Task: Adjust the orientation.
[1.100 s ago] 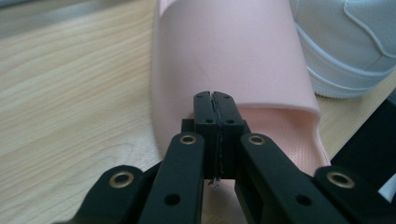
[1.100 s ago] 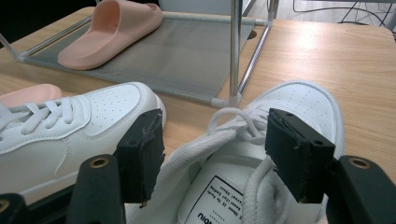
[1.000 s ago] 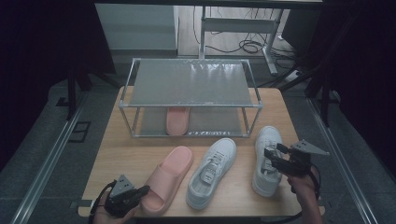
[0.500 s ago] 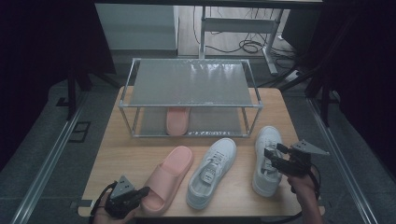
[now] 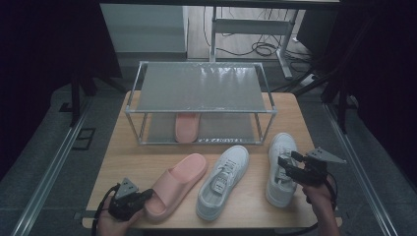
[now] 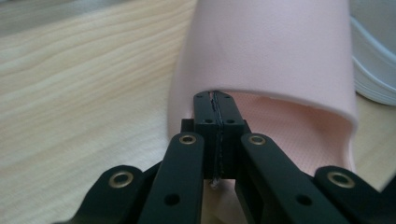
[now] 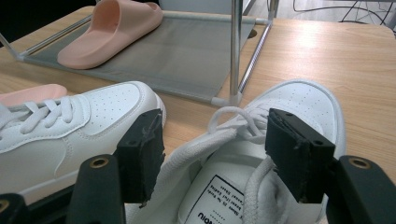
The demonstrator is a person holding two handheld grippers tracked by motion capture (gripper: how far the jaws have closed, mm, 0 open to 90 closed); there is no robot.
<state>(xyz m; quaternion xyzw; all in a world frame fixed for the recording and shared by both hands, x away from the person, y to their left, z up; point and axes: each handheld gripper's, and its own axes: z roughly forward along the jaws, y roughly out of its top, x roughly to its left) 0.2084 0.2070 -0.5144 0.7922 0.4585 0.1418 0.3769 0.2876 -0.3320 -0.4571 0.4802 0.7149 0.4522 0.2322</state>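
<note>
The left gripper [image 5: 142,196] has its jaws pressed tight together, nothing between them, the tips poked into the heel opening of the pink slipper [image 5: 178,183] that lies near the front of the counter [image 5: 147,157]. The right gripper [image 5: 285,166] has its jaws spread wide, one on either side of the tongue and laces of the right-hand white sneaker [image 5: 281,167], not pinching it. A second white sneaker [image 5: 223,181] lies between that shoe and the slipper. Behind them stands a metal shoe rack [image 5: 201,88], with another pink slipper [image 5: 187,126] on its lower shelf.
</note>
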